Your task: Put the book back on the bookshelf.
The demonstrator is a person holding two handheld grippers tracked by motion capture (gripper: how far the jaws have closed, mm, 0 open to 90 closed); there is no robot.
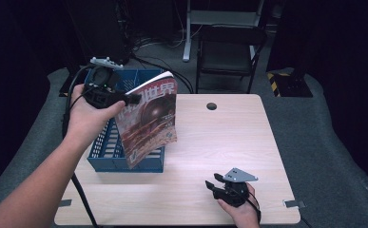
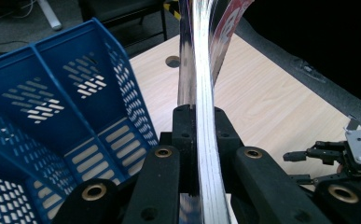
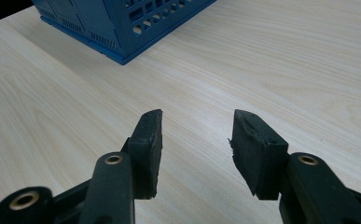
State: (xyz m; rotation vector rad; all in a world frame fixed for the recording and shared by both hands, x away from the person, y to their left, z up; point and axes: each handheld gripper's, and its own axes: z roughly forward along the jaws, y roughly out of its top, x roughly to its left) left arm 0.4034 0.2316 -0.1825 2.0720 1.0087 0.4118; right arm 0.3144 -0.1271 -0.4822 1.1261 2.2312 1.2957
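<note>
Forearm and left gripper (image 1: 129, 99) enter at the table's left edge, jaws clamped on a magazine (image 1: 148, 118) hanging above the blue file basket (image 1: 101, 159). Risk: the thin edge grip lets it sag, slip or catch a divider. Its lower corner is hidden. Near the front-right corner, the right gripper (image 1: 213, 181) rests with jaws parted, empty.

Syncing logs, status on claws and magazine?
Left claw shut on magazine, held above blue basket. Right claw open, empty, near table. Nothing in the way.

Magazine (image 1: 148, 121) above basket (image 1: 103, 152), at table's (image 1: 229, 142) left.
</note>
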